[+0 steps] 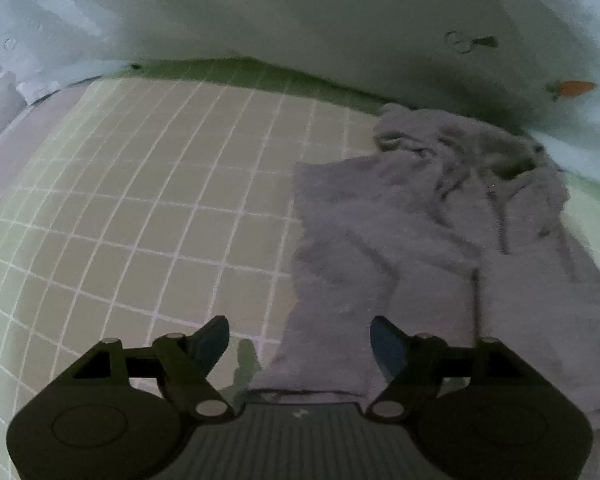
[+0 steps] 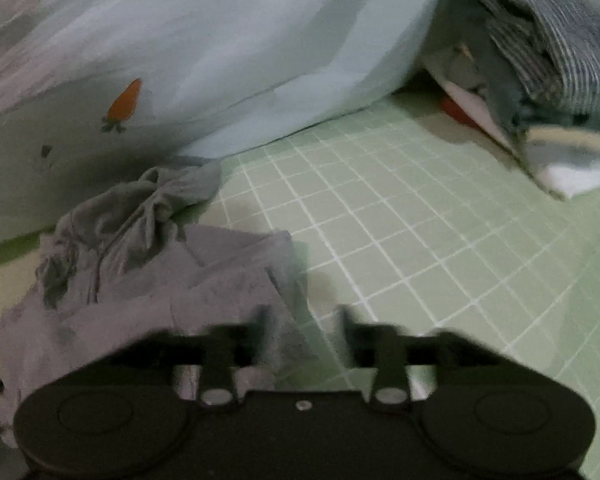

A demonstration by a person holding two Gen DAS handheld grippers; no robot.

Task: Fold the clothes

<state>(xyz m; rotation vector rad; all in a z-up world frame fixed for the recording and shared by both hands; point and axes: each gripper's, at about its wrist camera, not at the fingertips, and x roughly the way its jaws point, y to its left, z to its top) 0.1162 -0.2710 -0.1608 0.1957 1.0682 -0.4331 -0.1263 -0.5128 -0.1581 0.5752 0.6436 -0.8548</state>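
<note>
Left wrist: grey hoodie [image 1: 440, 240] lengthwise, hood end far.

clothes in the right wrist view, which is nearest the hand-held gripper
The grey zip-up garment, crumpled just ahead of the right hand-held gripper; the striped clothes pile lies far off.

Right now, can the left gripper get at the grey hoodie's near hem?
Probably yes. The left gripper is open, and the grey hoodie lies flat on the green grid sheet with its hem between the fingers; nothing blocks it.
</note>
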